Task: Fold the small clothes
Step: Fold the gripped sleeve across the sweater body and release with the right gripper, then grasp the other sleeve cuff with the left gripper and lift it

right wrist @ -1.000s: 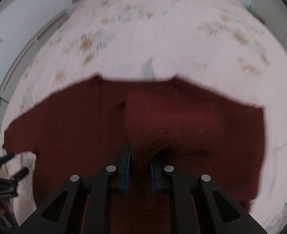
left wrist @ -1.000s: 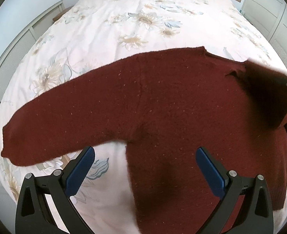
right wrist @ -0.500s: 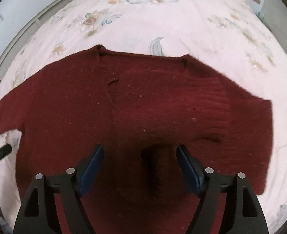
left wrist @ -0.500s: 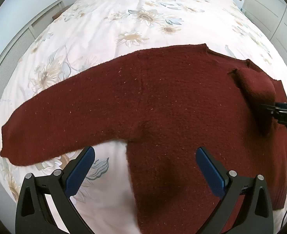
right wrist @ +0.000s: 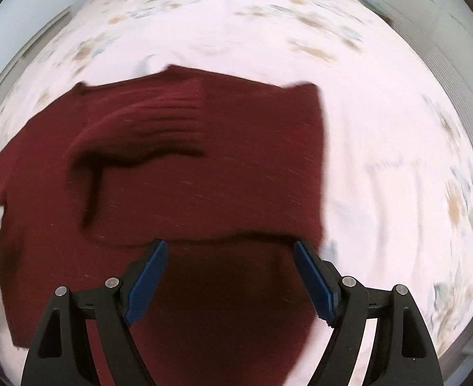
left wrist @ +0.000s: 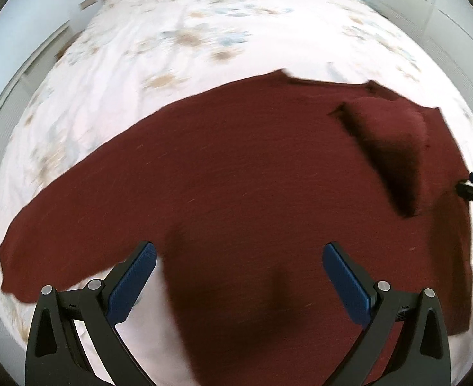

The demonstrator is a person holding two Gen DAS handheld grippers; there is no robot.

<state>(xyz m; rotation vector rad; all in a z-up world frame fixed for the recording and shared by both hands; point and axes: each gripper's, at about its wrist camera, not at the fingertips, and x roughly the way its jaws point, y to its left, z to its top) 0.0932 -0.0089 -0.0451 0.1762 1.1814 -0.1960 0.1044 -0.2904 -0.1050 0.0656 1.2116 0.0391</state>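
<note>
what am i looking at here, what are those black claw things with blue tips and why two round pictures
No robot here: a person holds a handheld gripper in each hand, each with a wide-angle camera looking along its jaws, hence two round pictures. One shows the left gripper, the other the right gripper; the blue strips are its pads. A dark red sweater lies on a floral bedspread. One sleeve is folded over the body, the other sleeve is spread out. Both jaws stand open and hold nothing.

No legible text or labels.
</note>
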